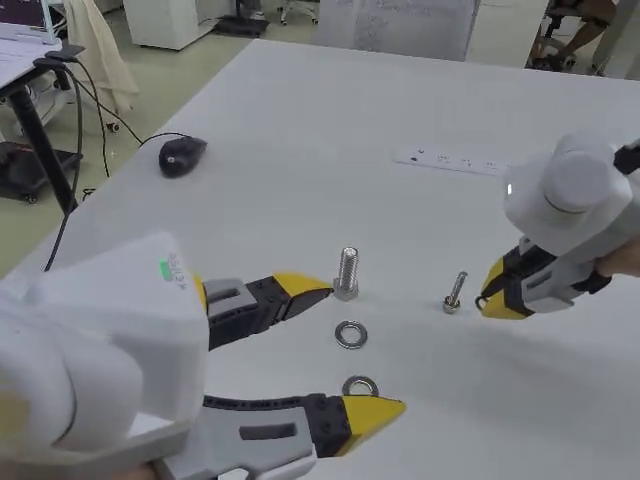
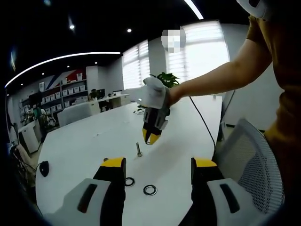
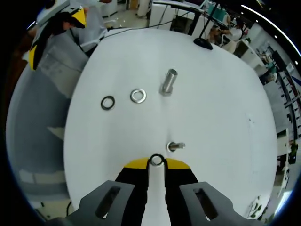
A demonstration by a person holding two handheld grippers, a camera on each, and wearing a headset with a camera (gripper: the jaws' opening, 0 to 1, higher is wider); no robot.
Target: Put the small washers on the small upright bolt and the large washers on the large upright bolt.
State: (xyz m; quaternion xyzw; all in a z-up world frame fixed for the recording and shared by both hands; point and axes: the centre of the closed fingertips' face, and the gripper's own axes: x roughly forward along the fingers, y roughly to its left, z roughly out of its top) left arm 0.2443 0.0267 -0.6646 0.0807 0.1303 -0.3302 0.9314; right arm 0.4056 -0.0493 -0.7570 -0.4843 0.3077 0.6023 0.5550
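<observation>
Above a white office table, left gripper fingers spread; right gripper fingers pinch a washer.

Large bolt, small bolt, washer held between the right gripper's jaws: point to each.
large bolt (image 1: 347,270), head view, on its threaded shank.
small bolt (image 1: 456,288), head view, on its shank.
held washer (image 3: 156,155), right gripper view, on its upper rim.

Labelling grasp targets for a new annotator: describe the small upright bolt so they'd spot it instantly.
On the white table, find the right gripper, shut on a small washer. The small bolt stands just beyond its yellow tips. It is thinner and shorter than the large bolt, which stands farther off beside two loose large washers.
</observation>
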